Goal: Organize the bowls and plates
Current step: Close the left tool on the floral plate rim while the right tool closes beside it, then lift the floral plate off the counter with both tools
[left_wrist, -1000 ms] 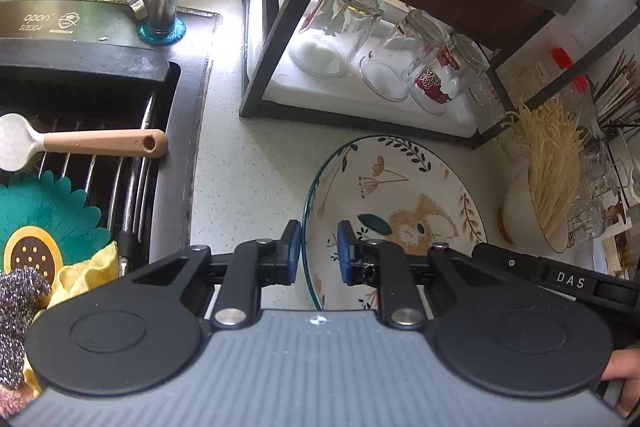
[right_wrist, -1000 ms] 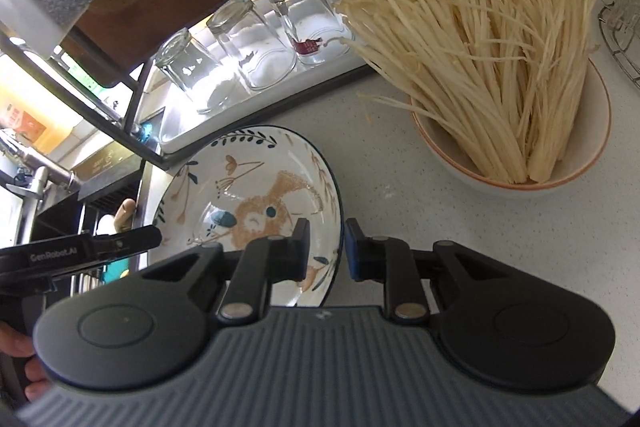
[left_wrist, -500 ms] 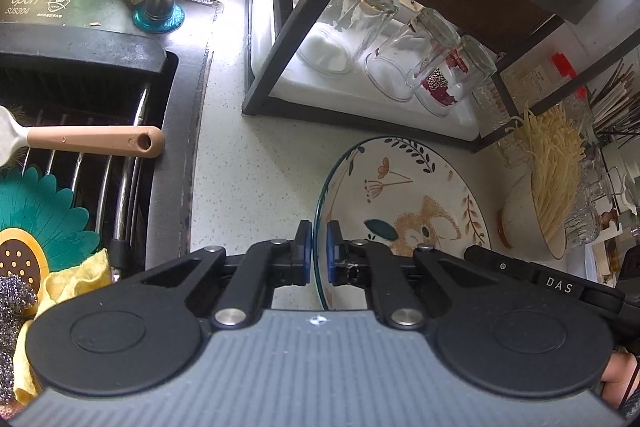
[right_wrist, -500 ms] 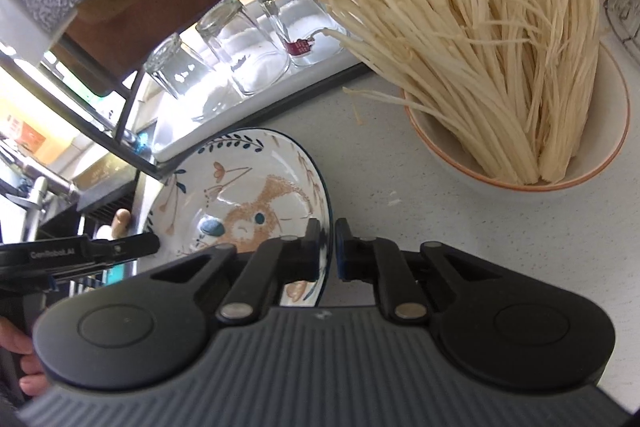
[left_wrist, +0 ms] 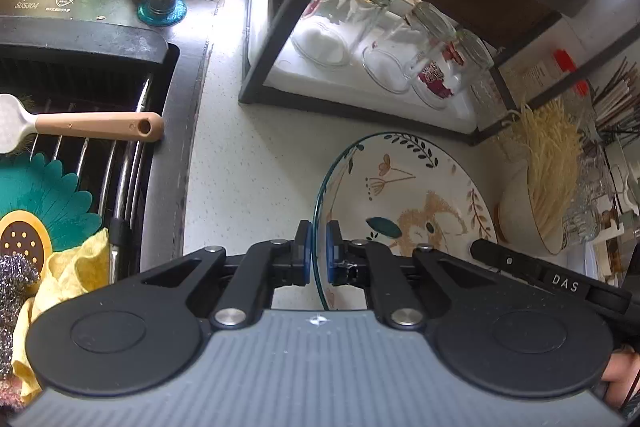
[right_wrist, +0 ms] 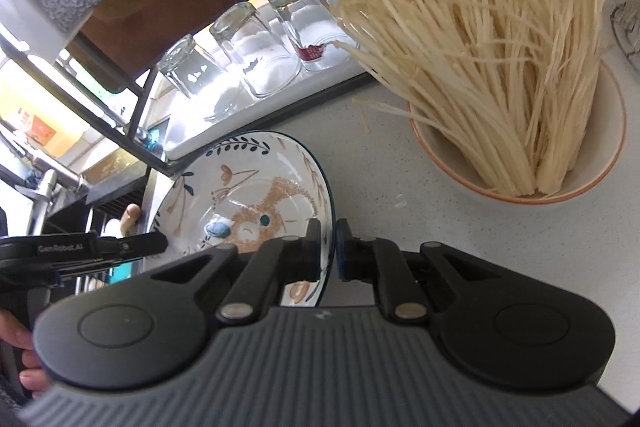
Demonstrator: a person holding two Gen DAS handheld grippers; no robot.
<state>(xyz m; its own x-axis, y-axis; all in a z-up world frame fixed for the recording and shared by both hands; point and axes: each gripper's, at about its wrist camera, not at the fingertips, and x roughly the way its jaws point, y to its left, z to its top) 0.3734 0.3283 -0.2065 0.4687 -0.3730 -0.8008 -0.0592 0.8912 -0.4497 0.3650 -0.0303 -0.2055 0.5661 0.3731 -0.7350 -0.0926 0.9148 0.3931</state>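
The words "opon" and "SUS304" are read on the steel strip behind the sink [left_wrist: 120,163]. "DAS" is printed on the right gripper's side seen from the left view, and "GenRobot.AI" on the left gripper's side seen from the right view.

The painted plate [left_wrist: 404,203] is placed on the white counter [left_wrist: 248,167], between the sink and the bowl [right_wrist: 592,163]. The left gripper [left_wrist: 318,253] is clamped on the plate's left rim, and the right gripper [right_wrist: 329,247] is clamped on its right rim. The far edge of the plate is close to the black rack [left_wrist: 272,39]; free counter is seen toward the sink.

The bowl is filled with pale enoki mushrooms [right_wrist: 480,47]. Three glasses [right_wrist: 256,55] are stood upside down on the white tray under the rack. In the sink a brush with a wooden handle [left_wrist: 96,127] is laid on the wire grid.
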